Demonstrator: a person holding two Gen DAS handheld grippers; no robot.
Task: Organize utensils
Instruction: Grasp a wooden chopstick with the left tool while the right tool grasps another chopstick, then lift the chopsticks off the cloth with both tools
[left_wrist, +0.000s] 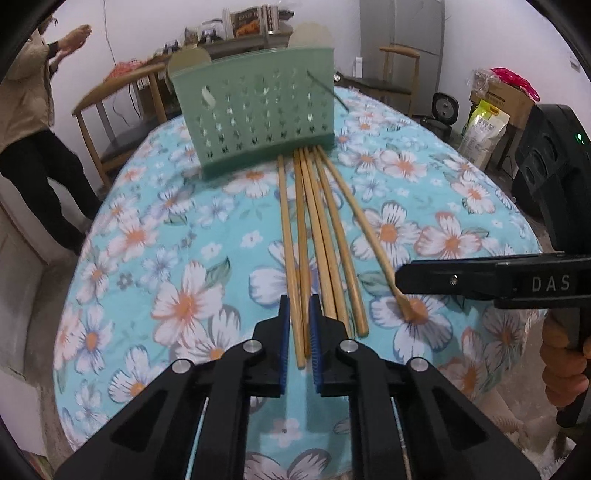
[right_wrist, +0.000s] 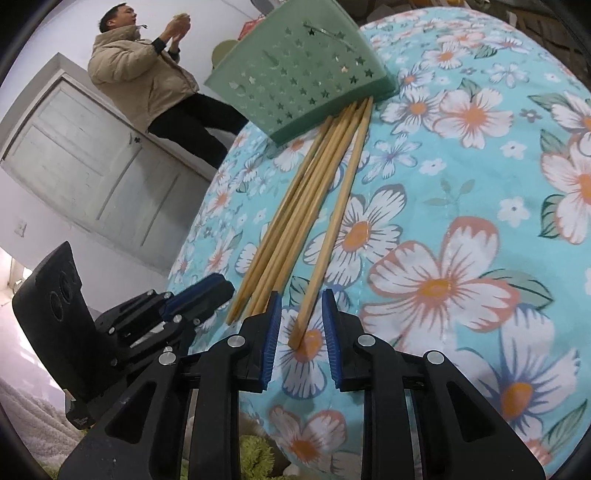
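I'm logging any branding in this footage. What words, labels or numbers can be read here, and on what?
"DAS" in pale letters on the black finger of the right tool, left wrist view.
Yellow-green bag by the wall: print too small to read.
Boxes on the back shelf: print blurred, not readable.
Green basket, chopsticks, floral tablecloth: no text.

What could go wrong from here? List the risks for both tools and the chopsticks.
1. The left tool is closed on two chopsticks at their near ends, so the long free ends may sag or twist out when lifted.
2. The right tool straddles one stray chopstick without pressing it; closing off-centre could roll it away.
3. The tools sit close and could collide.
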